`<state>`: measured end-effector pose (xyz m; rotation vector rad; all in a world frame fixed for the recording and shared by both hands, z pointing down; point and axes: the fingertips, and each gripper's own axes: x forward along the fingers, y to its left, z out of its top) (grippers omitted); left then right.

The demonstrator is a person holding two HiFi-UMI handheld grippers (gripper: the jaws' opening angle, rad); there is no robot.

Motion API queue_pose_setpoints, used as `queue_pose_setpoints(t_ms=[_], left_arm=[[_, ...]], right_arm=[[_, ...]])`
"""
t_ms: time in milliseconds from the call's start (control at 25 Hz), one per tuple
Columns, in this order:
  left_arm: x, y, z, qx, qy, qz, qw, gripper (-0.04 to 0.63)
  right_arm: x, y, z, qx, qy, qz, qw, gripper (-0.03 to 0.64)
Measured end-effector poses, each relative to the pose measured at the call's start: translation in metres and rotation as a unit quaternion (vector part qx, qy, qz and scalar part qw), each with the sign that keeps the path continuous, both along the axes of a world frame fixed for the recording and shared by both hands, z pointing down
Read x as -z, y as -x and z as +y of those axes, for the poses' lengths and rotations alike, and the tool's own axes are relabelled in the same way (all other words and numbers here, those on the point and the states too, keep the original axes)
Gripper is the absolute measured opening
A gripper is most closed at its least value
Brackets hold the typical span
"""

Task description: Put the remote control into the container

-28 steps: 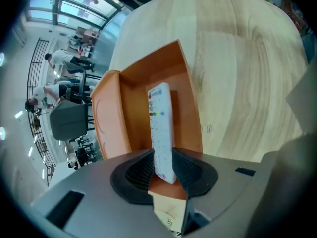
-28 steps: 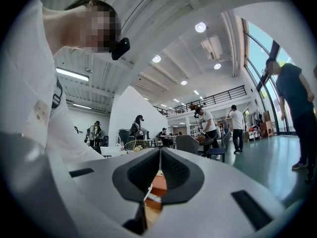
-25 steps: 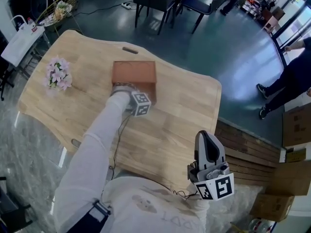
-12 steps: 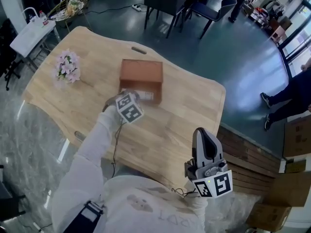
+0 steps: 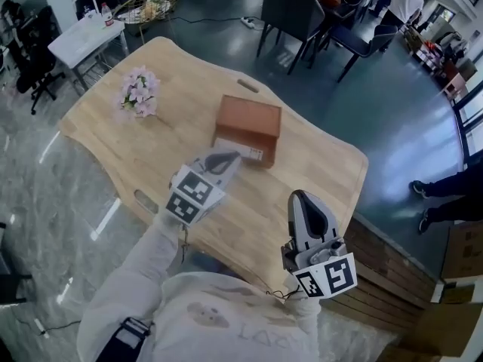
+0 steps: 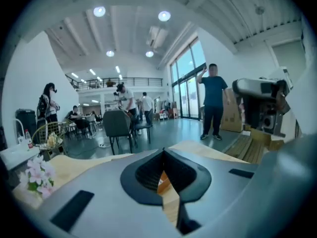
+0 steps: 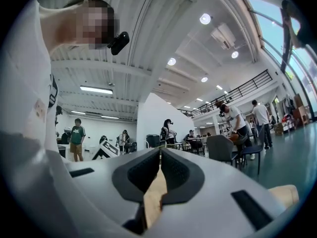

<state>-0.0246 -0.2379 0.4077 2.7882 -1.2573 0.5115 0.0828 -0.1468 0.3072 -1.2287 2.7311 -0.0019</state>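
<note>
The head view looks steeply down from above and behind both tools. The right hand-held gripper (image 5: 301, 197) is nearest the lens, the left hand-held gripper (image 5: 226, 159) is farther out, and the whole counter (image 5: 151, 149) spreads beyond them. The left gripper view rides close behind its own jaws and faces roughly level across the counter towards the chairs (image 6: 118, 125) and glass doors (image 6: 185, 90), with the flowers (image 6: 37, 175) off to that gripper's left. The right gripper view tilts slightly upward (mostly ceiling (image 7: 148, 33) and far wall), with one counter corner low on its right. All three views share the chairs beyond the counter. The head and left gripper views also share the flowers.
</note>
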Motion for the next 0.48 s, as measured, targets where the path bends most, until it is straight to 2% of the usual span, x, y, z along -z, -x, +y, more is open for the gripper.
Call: queue_pose_setpoints(t_ms=[120, 320, 480], left_arm=[[0.040, -0.001, 0.033, -0.026, -0.036, 0.023, 0.9988, 0.012], [0.083, 0.001, 0.085, -0.068, -0.042, 0.102, 0.9916, 0.012], [0.099, 0.006, 0.102, -0.068, -0.056, 0.117, 0.9893, 0.012]], right_arm=[[0.000, 0.019, 0.001, 0.026, -0.001, 0.008, 1.000, 0.018], [0.004, 0.046, 0.001, 0.059, -0.015, 0.034, 0.998, 0.017], [0.010, 0.056, 0.003, 0.074, -0.024, 0.042, 0.996, 0.018]])
